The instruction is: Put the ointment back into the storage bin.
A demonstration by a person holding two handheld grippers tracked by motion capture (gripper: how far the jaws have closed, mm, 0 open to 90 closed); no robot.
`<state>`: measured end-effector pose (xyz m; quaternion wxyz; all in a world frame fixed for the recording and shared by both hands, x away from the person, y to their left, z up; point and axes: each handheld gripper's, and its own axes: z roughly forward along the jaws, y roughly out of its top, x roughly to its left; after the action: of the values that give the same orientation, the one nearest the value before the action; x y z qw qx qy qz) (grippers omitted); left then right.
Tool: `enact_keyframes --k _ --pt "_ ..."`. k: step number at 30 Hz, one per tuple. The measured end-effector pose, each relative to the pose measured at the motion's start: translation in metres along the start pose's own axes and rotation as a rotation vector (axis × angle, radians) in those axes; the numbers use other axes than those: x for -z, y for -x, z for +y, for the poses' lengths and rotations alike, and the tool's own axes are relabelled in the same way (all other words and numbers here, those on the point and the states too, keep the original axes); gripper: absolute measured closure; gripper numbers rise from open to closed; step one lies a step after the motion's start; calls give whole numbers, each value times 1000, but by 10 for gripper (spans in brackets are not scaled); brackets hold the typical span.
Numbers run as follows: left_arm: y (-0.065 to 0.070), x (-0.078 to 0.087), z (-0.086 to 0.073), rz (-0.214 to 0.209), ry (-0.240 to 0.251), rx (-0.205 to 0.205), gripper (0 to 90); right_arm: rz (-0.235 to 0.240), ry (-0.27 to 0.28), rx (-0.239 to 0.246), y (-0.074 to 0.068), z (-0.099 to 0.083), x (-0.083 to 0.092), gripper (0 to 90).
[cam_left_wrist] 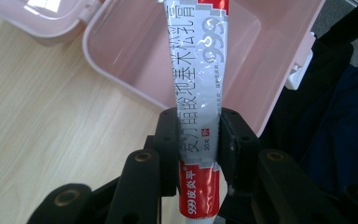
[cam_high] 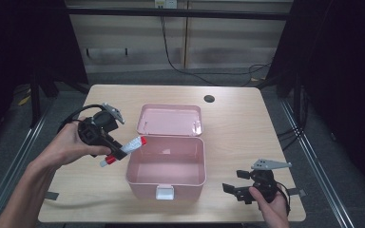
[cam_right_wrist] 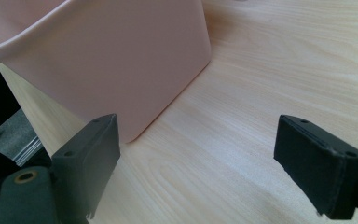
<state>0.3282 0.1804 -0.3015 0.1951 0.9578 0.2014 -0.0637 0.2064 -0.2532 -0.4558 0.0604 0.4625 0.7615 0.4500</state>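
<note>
A tube [cam_high: 123,150] of ointment, red and silver, was pinched across its middle by the jaws of the left gripper [cam_high: 117,153]. In the left gripper view the tube [cam_left_wrist: 198,112] was seen running up between the two black pads, its flat sides pressed by them, probably so that it could not swing. It was held in the air just beside the left wall of the pink box [cam_high: 166,164], its red end tilted up toward the rim, apart from the counter [cam_high: 237,118] below it. The tilt seemed meant to bring that end over the rim first.

The box was left open, its lid [cam_high: 171,120] laid back flat behind it on the counter, so that the inside was free to take the tube. Nothing could be seen lying in it.

The right gripper [cam_high: 233,187] was held low near the box's front right corner, its jaws spread wide with nothing between them. In the right gripper view the box's corner [cam_right_wrist: 121,60] was seen close ahead, untouched; the gripper was judged to be kept ready to steady the box.
</note>
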Motion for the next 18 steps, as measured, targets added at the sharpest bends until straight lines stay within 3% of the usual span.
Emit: enact_keyframes --k 10,16,18 --pt "5 -16 13 -33 -32 -38 707 5 0 -2 0 0 0 140" --pt "8 -23 20 -59 -32 -55 707 6 0 1 0 0 0 140" --pt "8 -25 22 -51 -19 -55 707 6 -2 -3 0 0 0 140"
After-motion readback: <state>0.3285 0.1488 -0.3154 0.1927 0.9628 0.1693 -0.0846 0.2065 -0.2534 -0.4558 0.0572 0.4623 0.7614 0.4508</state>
